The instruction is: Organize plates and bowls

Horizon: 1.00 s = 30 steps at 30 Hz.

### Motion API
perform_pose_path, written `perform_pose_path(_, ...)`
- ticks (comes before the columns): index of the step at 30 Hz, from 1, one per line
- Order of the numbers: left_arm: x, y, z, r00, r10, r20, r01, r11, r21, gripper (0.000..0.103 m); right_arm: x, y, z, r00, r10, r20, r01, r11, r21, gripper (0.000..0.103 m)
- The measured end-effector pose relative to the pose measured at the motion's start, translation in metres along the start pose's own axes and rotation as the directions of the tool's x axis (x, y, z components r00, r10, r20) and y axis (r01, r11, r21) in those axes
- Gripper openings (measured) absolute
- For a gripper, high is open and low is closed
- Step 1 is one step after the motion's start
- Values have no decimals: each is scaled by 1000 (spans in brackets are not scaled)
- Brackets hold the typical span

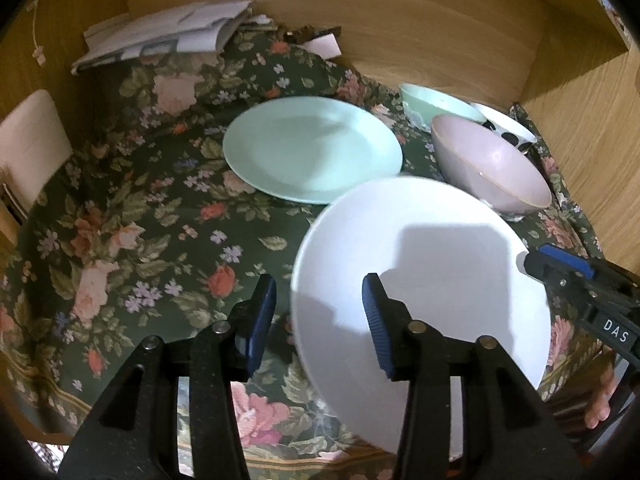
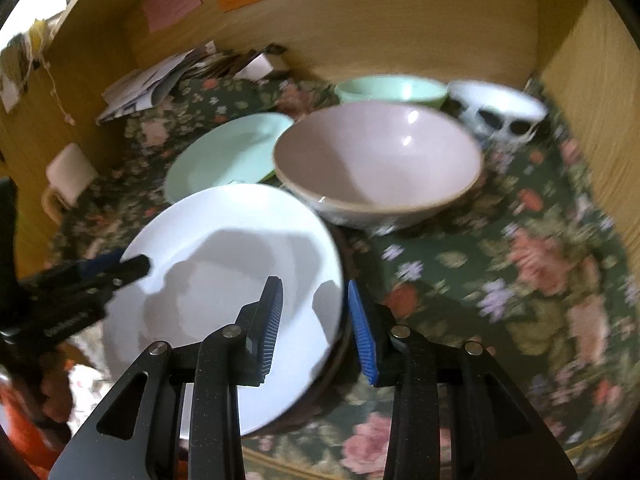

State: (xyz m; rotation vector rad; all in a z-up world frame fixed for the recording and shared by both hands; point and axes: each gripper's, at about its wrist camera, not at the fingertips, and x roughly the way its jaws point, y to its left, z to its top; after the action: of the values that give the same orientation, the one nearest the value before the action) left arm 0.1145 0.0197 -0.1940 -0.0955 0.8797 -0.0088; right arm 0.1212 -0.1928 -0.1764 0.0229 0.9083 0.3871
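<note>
Left wrist view showed the white plate [image 1: 420,280] at the near right of the worktop, tilted, with its left edge raised off the cloth. Its left rim stood between the fingers of the left tool [image 1: 319,280]. One pad lay over the plate's face and the other stood clear of the edge with a visible gap, so this tool was judged released. In the right wrist view the right tool [image 2: 314,282] bracketed the opposite rim closely, and it was judged to be clenched on the white plate and carrying it.

The mint plate [image 1: 312,148] lay flat, ahead and to the left of the white plate, just beside its far edge. If stacking is intended, the carry would run forward and left. The left tool was nearer that target, the right tool farther. Being round, the plate offered no long axis; only its tilt needs levelling.

The pink bowl [image 1: 492,164] stood just right of that path, a likely point of contact. The mint bowl [image 1: 436,104] and spotted bowl [image 1: 504,128] sat behind it.

The floral cloth [image 1: 140,220] covered the worktop and was rumpled at the rear. Papers [image 1: 160,36] lay at the far left. Wooden walls [image 1: 440,40] enclosed three sides.
</note>
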Motion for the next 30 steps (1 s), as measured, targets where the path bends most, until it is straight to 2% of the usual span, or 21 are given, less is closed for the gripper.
perform_pose_path(8,-34,6,16,994,26,109,-29,999,24,64,-14,3,6,999,21,33,-20,1000,-9,32)
perform_pose_path(14,-57,7,35,983,30,179,-40,998,54,65,-28,13,20,995,48,87,-46,998,-30,44)
perform_pose_path(18,-66,8,47,972,66,226,-85,993,76,71,-36,19,33,990,63,122,-56,997,-52,49)
perform_pose_path(23,-66,15,61,971,55,231,-80,992,98,71,-39,24,49,986,83,142,-73,994,-79,50)
perform_pose_path(27,-59,28,72,977,22,213,-35,998,59,74,-37,29,63,984,98,149,-85,992,-94,52)
perform_pose_path(30,-52,36,79,978,20,207,-28,999,40,76,-33,35,75,984,88,156,-70,990,-122,52)
